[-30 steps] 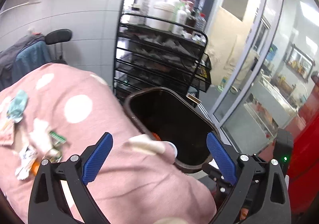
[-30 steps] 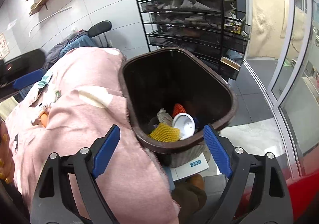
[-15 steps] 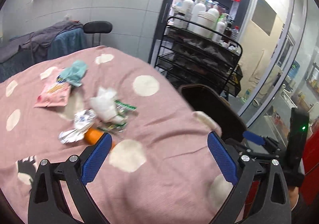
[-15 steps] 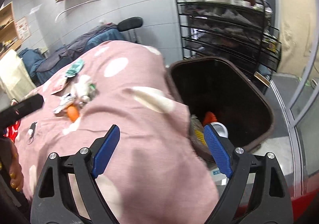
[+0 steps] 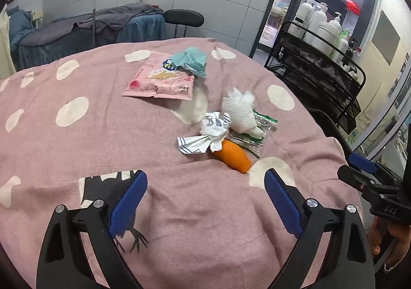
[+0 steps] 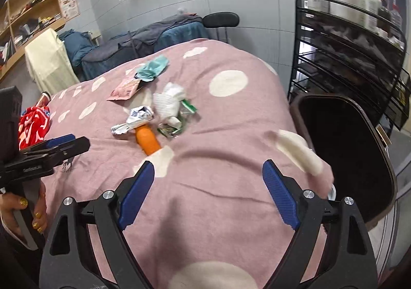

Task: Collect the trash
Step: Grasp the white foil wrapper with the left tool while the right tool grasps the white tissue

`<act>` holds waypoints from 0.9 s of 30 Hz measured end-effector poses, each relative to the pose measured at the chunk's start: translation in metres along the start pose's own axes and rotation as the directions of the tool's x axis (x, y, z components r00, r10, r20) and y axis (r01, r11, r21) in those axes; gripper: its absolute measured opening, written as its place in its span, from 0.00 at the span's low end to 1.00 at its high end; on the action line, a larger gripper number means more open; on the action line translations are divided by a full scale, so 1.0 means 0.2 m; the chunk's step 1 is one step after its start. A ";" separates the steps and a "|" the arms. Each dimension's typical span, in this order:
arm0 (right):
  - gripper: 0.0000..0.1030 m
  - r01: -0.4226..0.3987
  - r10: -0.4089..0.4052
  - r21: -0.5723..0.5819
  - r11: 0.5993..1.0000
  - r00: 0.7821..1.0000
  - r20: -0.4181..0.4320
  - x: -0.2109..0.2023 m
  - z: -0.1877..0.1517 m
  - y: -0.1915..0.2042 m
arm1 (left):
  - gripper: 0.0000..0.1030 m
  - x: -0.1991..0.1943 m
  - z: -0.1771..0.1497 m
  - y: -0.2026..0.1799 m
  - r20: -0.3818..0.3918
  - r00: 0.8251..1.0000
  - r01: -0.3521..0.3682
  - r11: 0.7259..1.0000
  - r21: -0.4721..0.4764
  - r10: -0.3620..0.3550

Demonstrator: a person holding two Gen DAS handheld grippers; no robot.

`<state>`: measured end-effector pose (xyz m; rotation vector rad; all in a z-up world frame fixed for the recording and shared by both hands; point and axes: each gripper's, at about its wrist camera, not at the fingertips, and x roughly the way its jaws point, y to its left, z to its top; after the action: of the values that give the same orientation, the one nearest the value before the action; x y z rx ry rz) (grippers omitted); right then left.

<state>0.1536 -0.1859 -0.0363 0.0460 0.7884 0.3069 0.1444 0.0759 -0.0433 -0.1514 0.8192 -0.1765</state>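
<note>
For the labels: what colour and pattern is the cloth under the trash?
The cloth is pink with white polka dots; the left wrist view shows it best.

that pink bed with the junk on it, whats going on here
A person holds a two-finger gripper in each hand and is clearing trash off the pink polka-dot blanket. Neither gripper holds anything: the left gripper, its jaws closing, and the open right gripper face the pile. Still lying there are an orange bottle, a crumpled wrapper, white tissue, a pink snack bag and teal paper. The brown bin stands beside the bed.
</note>
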 end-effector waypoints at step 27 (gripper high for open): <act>0.83 -0.063 0.059 -0.054 0.997 0.996 -0.064 0.19 0.16 0.12 | 0.28 0.30 0.22 -0.02 -0.116 0.993 -0.016 0.998 0.060 0.023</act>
<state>0.1939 -0.1494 -0.0360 0.0079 0.8407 0.3899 0.2157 0.0616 -0.0548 -0.0779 0.9310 -0.1920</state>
